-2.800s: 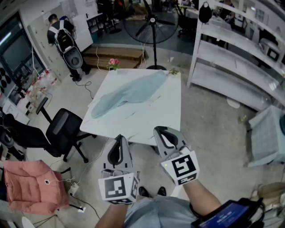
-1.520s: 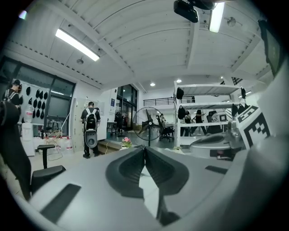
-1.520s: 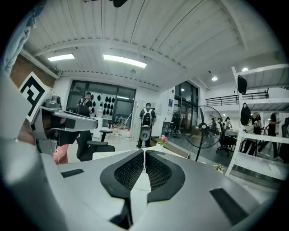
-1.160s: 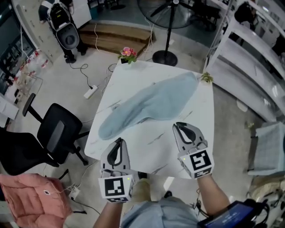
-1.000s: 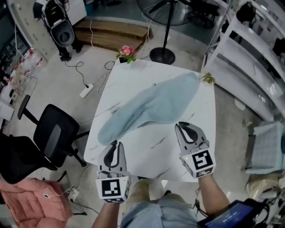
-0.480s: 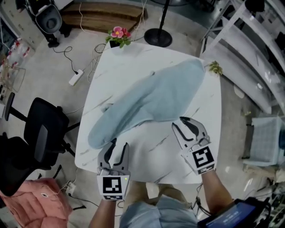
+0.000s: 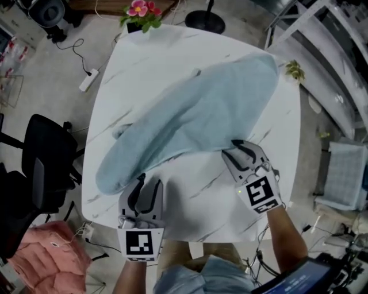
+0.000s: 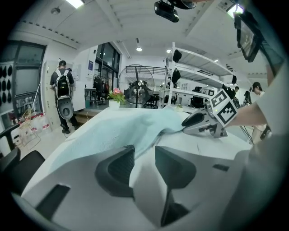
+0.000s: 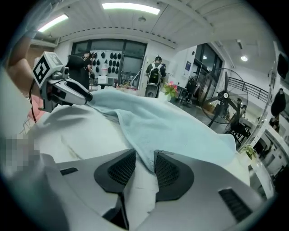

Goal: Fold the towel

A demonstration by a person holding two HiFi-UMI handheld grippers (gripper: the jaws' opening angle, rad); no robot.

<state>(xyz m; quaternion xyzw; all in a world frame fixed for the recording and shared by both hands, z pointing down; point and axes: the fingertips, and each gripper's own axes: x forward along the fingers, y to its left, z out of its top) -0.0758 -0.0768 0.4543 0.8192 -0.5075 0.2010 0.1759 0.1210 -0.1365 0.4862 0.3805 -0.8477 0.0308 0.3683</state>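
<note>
The left gripper [image 7: 144,185] hovers with its fingers spread and empty, just short of the near-left end of the one towel [image 7: 190,112], which lies slantwise on the one tabletop [image 7: 195,192]. The right gripper [image 7: 240,148], fingers also parted, sits at the towel's near edge, and the hem seems to reach between them. The two grippers should pinch only the hem, level, before lifting.

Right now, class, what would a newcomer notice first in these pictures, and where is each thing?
A pale blue towel sprawls diagonally across the white marbled table. At its near edge the left gripper and right gripper both have jaws apart, with towel edge at their tips. Pink flowers sit at the table's far corner.
</note>
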